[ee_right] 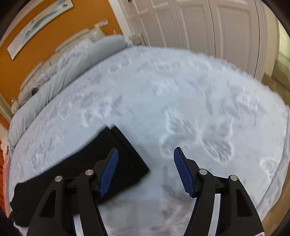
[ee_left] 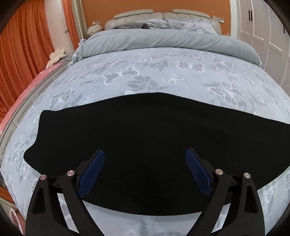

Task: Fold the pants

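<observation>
Orange walls [ee_left: 126,10], orange curtains [ee_left: 21,54], white wardrobe doors [ee_right: 208,32], and a bed [ee_left: 163,72] under butterfly-print bedding, padded headboard [ee_left: 137,15] behind.

We are looking at our matte black plastic left gripper [ee_left: 145,151] and its twin, the right gripper [ee_right: 145,149]: ribbed blue pads [ee_left: 93,172] are lining each finger, and round silver pivot screws [ee_right: 89,172] are gleaming at five and seven o'clock.

The pants [ee_left: 145,130] are soft black cloth, dull with no shine. The bed [ee_left: 163,72] cover is fuzzy pale blue cloth with butterfly shapes. The fingers [ee_left: 94,172] have bumpy blue rubbery pads on dull black plastic, with shiny metal pins [ee_left: 218,171]. The curtains [ee_left: 21,54] are orange cloth.
</observation>
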A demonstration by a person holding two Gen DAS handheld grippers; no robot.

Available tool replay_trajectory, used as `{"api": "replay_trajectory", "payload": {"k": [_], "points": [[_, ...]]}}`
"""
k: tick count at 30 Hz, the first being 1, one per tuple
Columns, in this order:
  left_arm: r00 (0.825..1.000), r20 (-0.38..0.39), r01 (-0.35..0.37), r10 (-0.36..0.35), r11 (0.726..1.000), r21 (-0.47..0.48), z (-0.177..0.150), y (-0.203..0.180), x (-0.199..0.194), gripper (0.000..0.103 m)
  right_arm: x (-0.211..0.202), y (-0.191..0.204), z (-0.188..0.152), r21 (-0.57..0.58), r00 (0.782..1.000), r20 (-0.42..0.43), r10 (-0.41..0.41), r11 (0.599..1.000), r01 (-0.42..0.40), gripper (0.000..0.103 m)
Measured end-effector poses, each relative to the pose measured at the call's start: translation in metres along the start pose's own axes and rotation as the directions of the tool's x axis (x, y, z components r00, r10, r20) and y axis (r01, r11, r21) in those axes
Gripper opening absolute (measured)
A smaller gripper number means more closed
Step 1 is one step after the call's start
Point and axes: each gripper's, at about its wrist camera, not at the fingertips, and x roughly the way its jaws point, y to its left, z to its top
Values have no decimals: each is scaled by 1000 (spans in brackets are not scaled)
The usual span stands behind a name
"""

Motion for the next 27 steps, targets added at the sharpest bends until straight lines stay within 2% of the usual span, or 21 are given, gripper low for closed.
{"api": "replay_trajectory", "payload": {"k": [3, 6, 7, 8, 12, 13, 15, 16, 17, 18, 24, 26, 27], "points": [[1000, -9, 9, -9, 1000, 2, -3, -12, 2, 89, 14, 4, -12, -12, 996, -56, 73, 997, -74, 63], [1000, -7, 10, -10, 1000, 21, -5, -22, 3, 92, 34, 16, -17, -60, 991, -121, 63, 996, -70, 67], [1000, -4, 13, -13, 999, 35, -6, -26, 4, 92, 42, 21, -20, -69, 988, -140, 57, 995, -67, 74], [1000, -3, 10, -10, 999, 43, -7, -29, 4, 92, 44, 27, -22, -84, 991, -124, 45, 995, -56, 79], [1000, -12, 13, -13, 998, 66, -9, -34, 4, 93, 49, 49, -26, -153, 995, -101, 6, 988, -21, 76], [1000, -14, 20, -19, 998, 64, -9, -33, 5, 93, 50, 51, -25, -155, 995, -101, -4, 988, -12, 72], [1000, -16, 22, -21, 998, 55, -7, -31, 5, 93, 49, 52, -21, -138, 995, -98, 14, 990, -27, 48], [1000, -18, 25, -25, 999, 48, -6, -29, 5, 93, 49, 49, -18, -111, 993, -108, 49, 992, -61, 23], [999, -21, 27, -26, 999, 42, -6, -28, 5, 93, 49, 47, -16, -70, 988, -124, 97, 992, -106, 18], [999, -27, 31, -30, 999, 39, -5, -26, 5, 93, 47, 47, -14, -34, 985, -126, 116, 992, -121, 18], [995, -71, 63, -63, 998, -2, -4, -17, 7, 93, 29, 62, -8, -11, 990, -66, 126, 992, -127, 20], [996, -87, 34, -32, 999, 13, -6, -16, 10, 94, 32, 57, -6, 23, 996, -67, 53, 998, -52, 36], [995, -100, -7, 9, 1000, 21, -7, -13, 13, 94, 30, 51, -6, 58, 998, -50, -43, 997, 46, 39]]}}
